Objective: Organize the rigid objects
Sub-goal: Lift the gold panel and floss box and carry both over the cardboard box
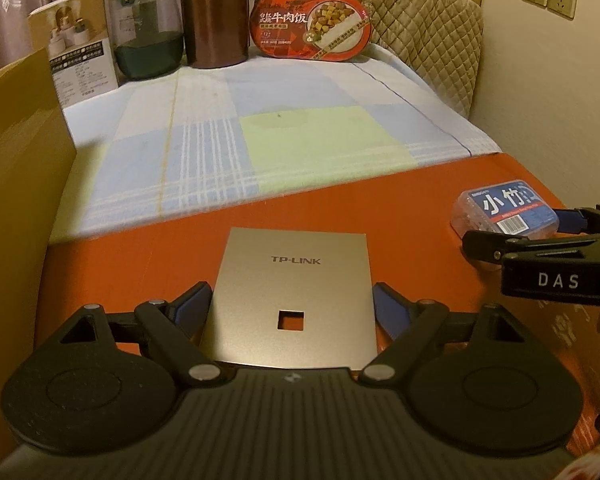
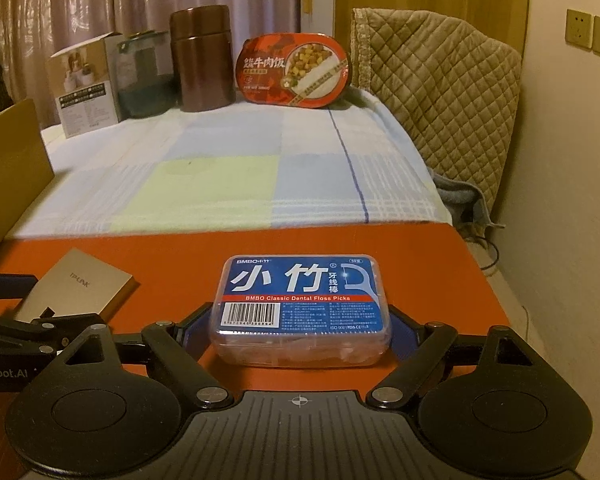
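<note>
A flat silver TP-LINK panel [image 1: 290,300] with a small square hole lies on the orange surface [image 1: 420,208]. My left gripper [image 1: 292,294] straddles it, and its blue pads [image 1: 198,300] rest against the panel's two side edges. To the right, a clear box of dental floss picks [image 2: 300,300] with a blue label lies on the same surface. My right gripper [image 2: 300,324] holds that box between its pads [image 2: 190,330], which press on the short ends. In the left wrist view the floss box [image 1: 500,208] shows at the right edge, with the right gripper's fingers around it.
Beyond the orange surface lies a checked cloth [image 2: 228,176]. At its far end stand a cardboard carton [image 2: 84,88], a glass jar [image 2: 144,76], a brown canister [image 2: 202,58] and a red ready-meal tub [image 2: 296,72]. A quilted cover [image 2: 440,96] drapes at right; a wooden board [image 1: 16,152] stands at left.
</note>
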